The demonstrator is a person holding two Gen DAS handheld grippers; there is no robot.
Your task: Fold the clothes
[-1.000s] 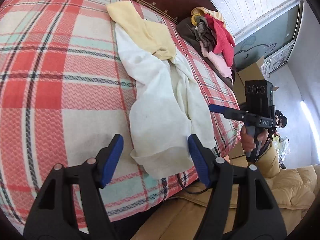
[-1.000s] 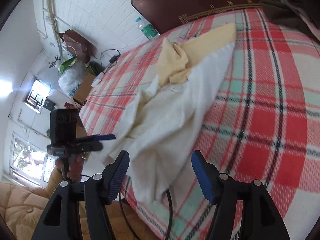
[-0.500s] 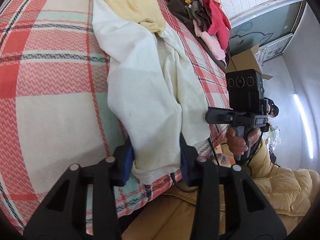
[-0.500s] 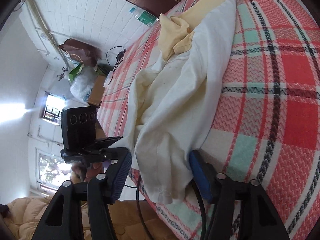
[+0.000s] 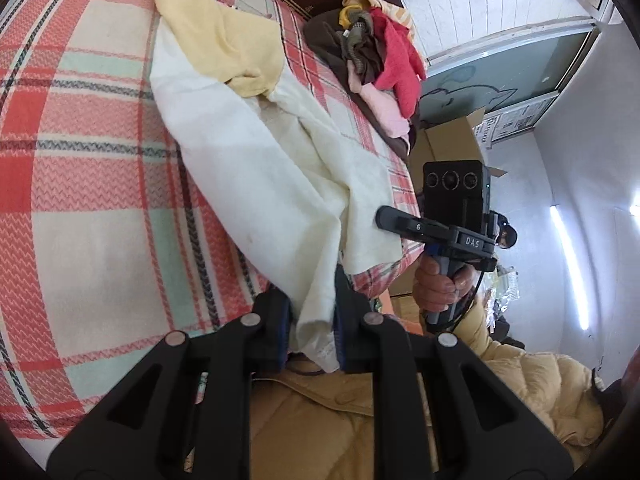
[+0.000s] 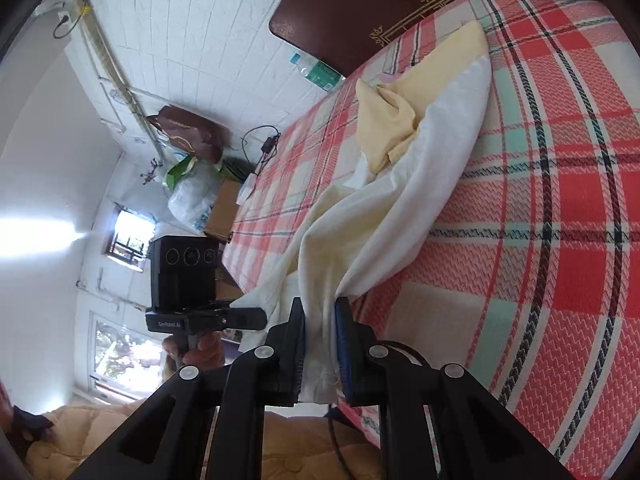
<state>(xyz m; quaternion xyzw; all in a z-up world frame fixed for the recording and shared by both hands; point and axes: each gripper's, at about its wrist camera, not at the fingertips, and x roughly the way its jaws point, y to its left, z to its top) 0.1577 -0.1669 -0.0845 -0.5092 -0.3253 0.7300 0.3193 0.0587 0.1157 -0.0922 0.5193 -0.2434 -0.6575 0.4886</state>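
Note:
A cream-white garment with a pale yellow upper part (image 5: 224,36) lies stretched along a red plaid bed (image 5: 80,152). My left gripper (image 5: 312,320) is shut on one near hem corner of the white garment (image 5: 260,168) at the bed's edge. My right gripper (image 6: 322,340) is shut on the other hem corner of the same garment (image 6: 420,200). Each gripper shows in the other's view: the right one (image 5: 404,224), the left one (image 6: 240,318). The cloth is drawn taut and bunched toward both grippers.
A pile of dark, red and pink clothes (image 5: 380,68) sits at the bed's far right. A dark headboard (image 6: 380,4) with a bottle (image 6: 318,72) beside it stands behind. Cardboard box (image 5: 448,140), bags (image 6: 188,184) and my yellow padded jacket (image 5: 520,392) lie around.
Both grippers moved in over the hem and closed on it, from wide open a second ago. The hem corners are now lifted and bunched, pulled toward the bed's edge.

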